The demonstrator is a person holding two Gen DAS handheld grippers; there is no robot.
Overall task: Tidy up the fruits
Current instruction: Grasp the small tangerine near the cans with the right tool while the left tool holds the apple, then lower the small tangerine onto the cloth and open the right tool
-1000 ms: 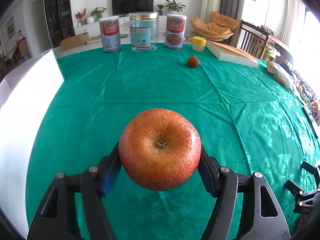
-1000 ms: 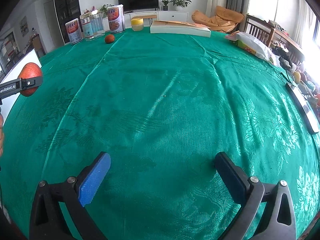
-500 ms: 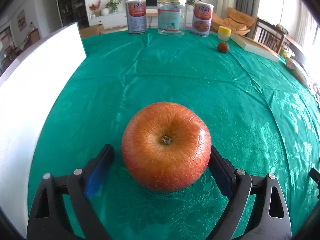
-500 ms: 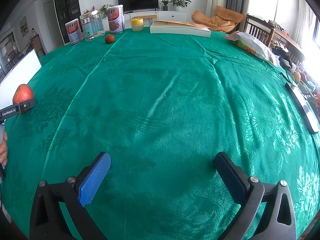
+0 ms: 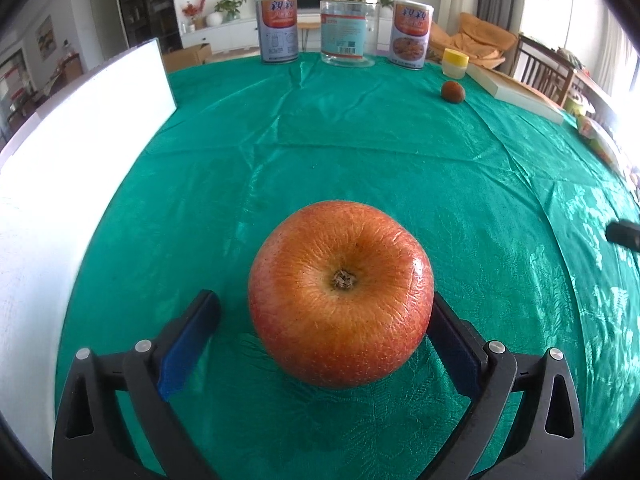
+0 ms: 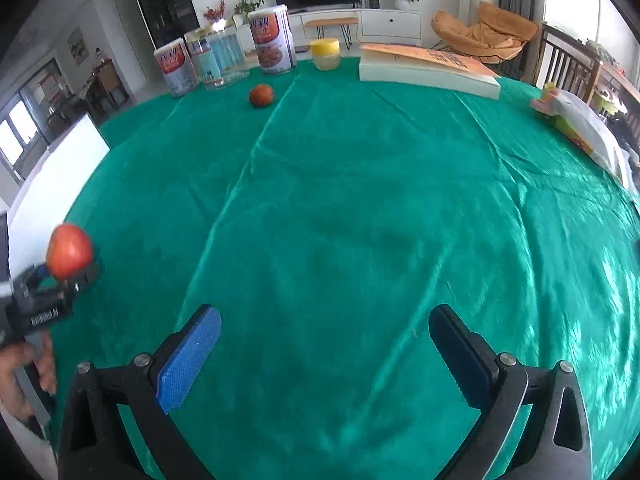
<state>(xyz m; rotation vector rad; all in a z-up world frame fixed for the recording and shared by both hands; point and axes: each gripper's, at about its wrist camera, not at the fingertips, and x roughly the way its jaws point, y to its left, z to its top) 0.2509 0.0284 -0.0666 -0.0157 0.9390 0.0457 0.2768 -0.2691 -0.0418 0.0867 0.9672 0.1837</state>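
1. The round red-orange apple with wrinkled skin [image 5: 341, 294] sits on the green patterned cloth of the bench [image 5: 360, 152], its stem pit facing the left wrist camera; it lies between the fingers of the left tool [image 5: 326, 334].
2. The left tool is spread open; a clear gap shows between its blue-padded left finger [image 5: 188, 346] and the apple, while its right pad sits right at the apple's flank, and whether it touches cannot be told.
3. From the right wrist view the same apple [image 6: 69, 251] appears at the far left, blurred, with the left tool [image 6: 44, 292] just below it and a hand [image 6: 22, 368] behind it.
4. The right tool [image 6: 324, 354] is open wide and holds nothing; only green cloth lies between its fingers.
5. A small round brownish-red fruit [image 5: 453, 91] lies far across the bench, well apart from the apple; near it stand a small yellow-lidded jar [image 5: 455, 63] and a flat white box with an orange top [image 5: 516, 94].
6. At the far edge stand two printed tin cans [image 5: 277, 28] with a clear glass jar with a gold lid [image 5: 348, 28] between them.
7. A white board [image 5: 72, 152] runs along the bench's left side; a white plastic bag [image 6: 584, 128] lies at the right edge.
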